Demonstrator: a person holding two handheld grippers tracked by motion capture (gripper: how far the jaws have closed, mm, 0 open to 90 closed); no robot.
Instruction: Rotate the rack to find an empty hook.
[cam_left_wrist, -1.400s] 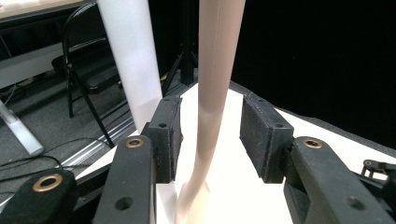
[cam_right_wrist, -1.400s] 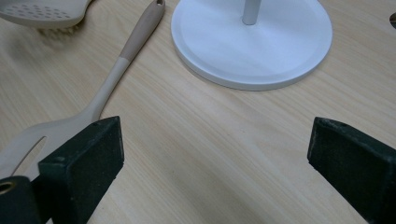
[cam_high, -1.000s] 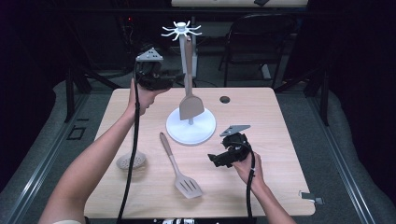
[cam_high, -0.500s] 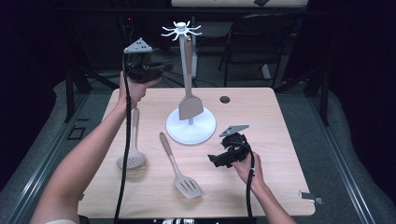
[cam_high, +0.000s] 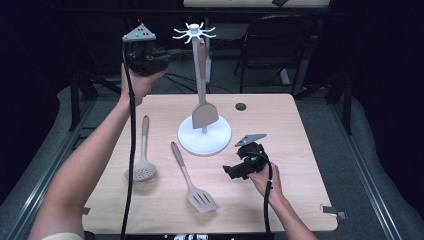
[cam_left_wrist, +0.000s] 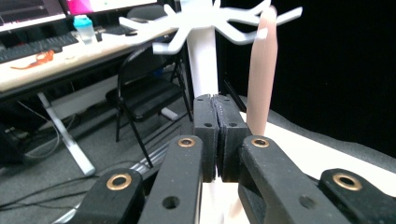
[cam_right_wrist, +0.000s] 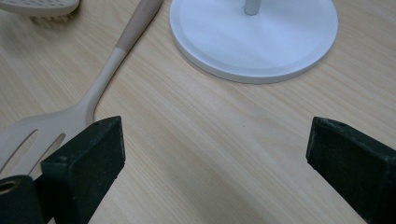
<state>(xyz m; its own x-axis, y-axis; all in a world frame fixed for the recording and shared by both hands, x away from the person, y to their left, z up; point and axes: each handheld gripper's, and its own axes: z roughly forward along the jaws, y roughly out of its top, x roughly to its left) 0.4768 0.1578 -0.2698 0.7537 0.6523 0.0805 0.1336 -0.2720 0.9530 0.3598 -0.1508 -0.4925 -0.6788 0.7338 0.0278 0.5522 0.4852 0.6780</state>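
**Trainee:** What's the step, and how do I do it well?

**Me:** I judge it's hanging utensils on the white spider-topped rack (cam_high: 204, 135). The beige flat spatula (cam_high: 204, 112) hangs there already. My left gripper (cam_high: 162, 63) is raised beside the hooks, jaws pressed together on nothing. The right gripper (cam_right_wrist: 215, 163) sits low, jaws wide apart — the beige slotted turner (cam_high: 192, 179) lies just beside its left jaw, not between them. I'd centre over the handle before closing.
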